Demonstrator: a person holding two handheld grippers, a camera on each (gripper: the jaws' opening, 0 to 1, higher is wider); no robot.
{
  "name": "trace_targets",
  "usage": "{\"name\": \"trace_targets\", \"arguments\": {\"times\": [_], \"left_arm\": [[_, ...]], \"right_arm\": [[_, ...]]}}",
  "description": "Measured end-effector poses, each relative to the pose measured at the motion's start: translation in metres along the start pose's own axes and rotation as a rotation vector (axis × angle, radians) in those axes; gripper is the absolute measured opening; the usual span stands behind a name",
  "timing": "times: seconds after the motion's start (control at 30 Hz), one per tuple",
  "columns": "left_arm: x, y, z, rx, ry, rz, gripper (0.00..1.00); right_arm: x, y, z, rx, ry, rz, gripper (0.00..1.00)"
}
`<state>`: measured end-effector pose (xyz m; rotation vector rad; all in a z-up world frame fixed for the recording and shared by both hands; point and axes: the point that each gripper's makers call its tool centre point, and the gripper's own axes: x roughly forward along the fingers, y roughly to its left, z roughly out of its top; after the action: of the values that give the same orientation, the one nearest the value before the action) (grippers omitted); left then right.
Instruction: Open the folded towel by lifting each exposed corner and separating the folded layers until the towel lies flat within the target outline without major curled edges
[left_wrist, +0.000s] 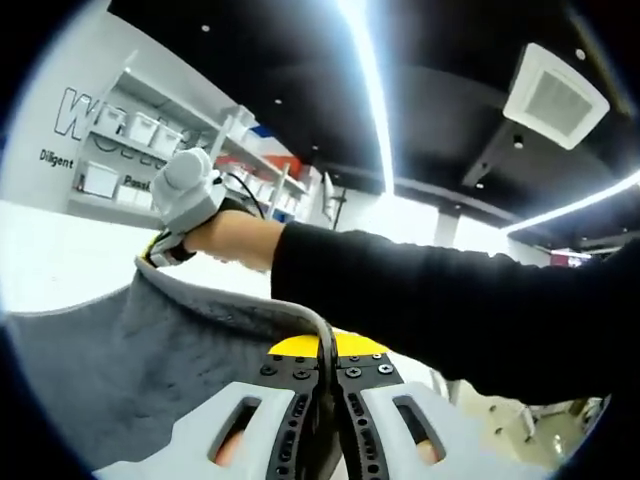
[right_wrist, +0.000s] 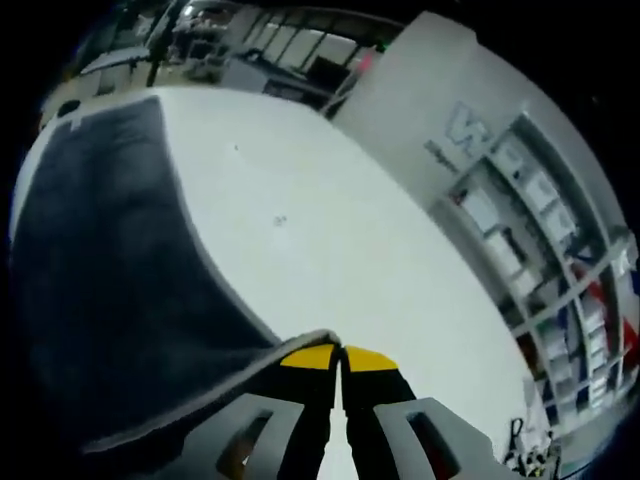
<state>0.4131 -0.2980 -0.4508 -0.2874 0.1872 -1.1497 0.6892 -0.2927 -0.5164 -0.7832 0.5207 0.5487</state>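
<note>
Jaws, left gripper (left_wrist: 328, 372): closed on the grey towel (left_wrist: 130, 350); its edge runs down between the yellow-tipped jaws.
Jaws, right gripper (right_wrist: 340, 362): pinched together on a towel corner, cloth edge caught at the yellow tips.
Right gripper, from left gripper view (left_wrist: 172, 246): clamped on the towel's far edge, held by a hand in a black sleeve (left_wrist: 450, 300).
Towel position: lifted, hanging as a sheet between both grippers; in the right gripper view it spreads dark toward the white bench (right_wrist: 330, 250).
Background: wall shelving (left_wrist: 150, 130) with white bins; ceiling light strips (left_wrist: 372, 90).
</note>
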Motion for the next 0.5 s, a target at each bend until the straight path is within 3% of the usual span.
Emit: {"name": "trace_targets", "arguments": {"times": [0.27, 0.5], "left_arm": [[0.003, 0.001, -0.014, -0.014, 0.015, 0.006, 0.00], [0.001, 0.002, -0.024, -0.029, 0.031, 0.005, 0.00]], "right_arm": [[0.008, 0.007, -0.006, -0.005, 0.018, 0.011, 0.00], [0.014, 0.014, -0.025, -0.008, 0.048, 0.026, 0.01]]}}
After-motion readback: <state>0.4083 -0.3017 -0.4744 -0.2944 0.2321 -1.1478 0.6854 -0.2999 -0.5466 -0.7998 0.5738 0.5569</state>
